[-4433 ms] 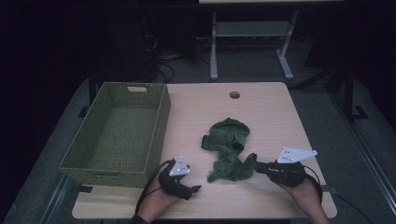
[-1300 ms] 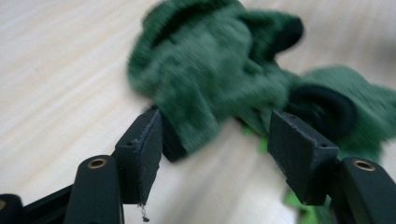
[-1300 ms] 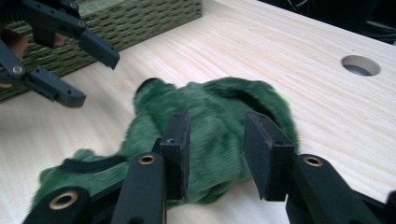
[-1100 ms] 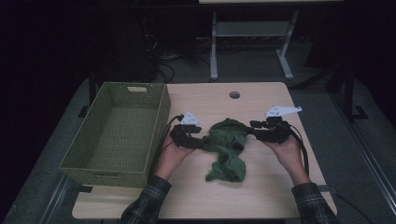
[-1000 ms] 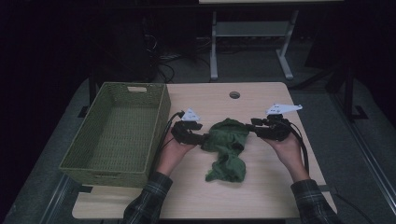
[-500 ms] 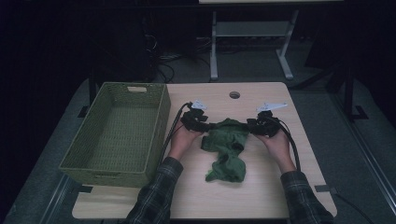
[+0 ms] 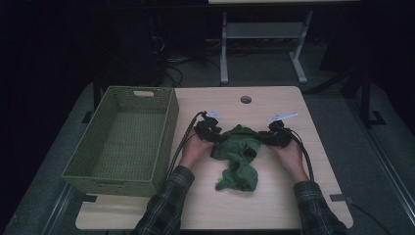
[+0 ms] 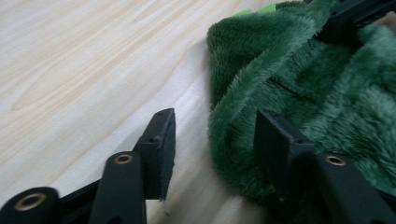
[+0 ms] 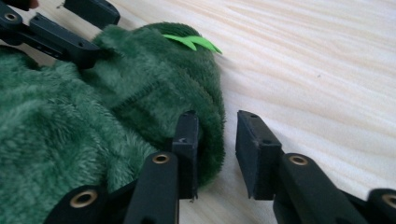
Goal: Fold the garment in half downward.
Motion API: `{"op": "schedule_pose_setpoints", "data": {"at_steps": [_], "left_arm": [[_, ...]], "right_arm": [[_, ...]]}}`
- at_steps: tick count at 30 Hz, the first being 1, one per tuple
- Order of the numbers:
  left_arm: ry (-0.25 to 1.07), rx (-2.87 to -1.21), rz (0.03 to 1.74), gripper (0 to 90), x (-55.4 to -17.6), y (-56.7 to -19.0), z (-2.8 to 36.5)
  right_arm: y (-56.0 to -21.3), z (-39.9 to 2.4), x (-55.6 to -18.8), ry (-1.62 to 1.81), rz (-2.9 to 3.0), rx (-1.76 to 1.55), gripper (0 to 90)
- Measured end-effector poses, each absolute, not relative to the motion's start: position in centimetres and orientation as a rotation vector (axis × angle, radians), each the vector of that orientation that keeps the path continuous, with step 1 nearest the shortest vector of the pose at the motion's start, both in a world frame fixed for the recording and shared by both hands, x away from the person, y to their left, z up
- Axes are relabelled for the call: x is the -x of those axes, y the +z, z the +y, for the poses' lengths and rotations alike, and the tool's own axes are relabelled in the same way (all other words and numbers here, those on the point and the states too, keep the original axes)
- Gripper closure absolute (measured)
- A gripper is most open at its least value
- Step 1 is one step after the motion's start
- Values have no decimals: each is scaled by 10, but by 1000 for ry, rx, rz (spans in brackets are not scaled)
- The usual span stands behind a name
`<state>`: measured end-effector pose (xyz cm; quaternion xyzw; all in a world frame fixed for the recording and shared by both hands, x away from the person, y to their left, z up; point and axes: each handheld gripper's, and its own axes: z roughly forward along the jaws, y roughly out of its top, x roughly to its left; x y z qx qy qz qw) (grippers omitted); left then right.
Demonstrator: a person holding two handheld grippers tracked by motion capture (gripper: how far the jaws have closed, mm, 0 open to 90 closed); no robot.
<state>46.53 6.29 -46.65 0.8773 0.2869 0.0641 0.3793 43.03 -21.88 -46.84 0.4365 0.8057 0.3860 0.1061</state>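
Green fleece garment [image 7: 238, 156] lies crumpled near the middle of the table [image 7: 274, 205], and from the high view we have the left claw [image 7: 215, 135] at its 10 o'clock edge and the right claw [image 7: 266, 138] at its 2 o'clock edge. At 9 o'clock from the cloth stands the green woven basket [image 7: 78, 166], with nothing in it that we can see.

In the left gripper view our jaws stand half wide and have just been closing; a thick fold of the fleece [image 8: 243, 140] sits between them, against the right-hand jaw, while the other jaw is clear of it, so nothing is pinched yet.

In the right gripper view the jaws are fairly narrow and have also just been closing; the hem below the bright green tag [image 9: 191, 43] bulges into the gap, unclamped.

We judge this the grasping step: next, close both claws fully on the edges, then lift together.
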Motion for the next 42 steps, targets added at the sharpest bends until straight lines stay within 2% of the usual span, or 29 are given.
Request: {"op": "schedule_pose_setpoints", "data": {"at_steps": [7,8,11,13,35,42], "left_arm": [[147,-2269,719,655,-464,-468,59],[146,-2265,722,714,-464,-468,58],[153,-2283,710,835,-462,-468,57],[154,-2302,699,862,-462,-466,57],[332,-2103,647,872,-460,-405,63],[337,-2026,593,867,-442,-393,69]], "right_arm": [[-473,-219,-430,1137,2389,-1281,833],[-472,-218,-430,1136,2392,-1283,847],[-472,-218,-430,1132,2396,-1272,861],[-472,-218,-430,1135,2395,-1272,864],[-429,-223,-443,1281,2273,-1233,876],[-415,-226,-433,1379,2273,-1184,875]]}}
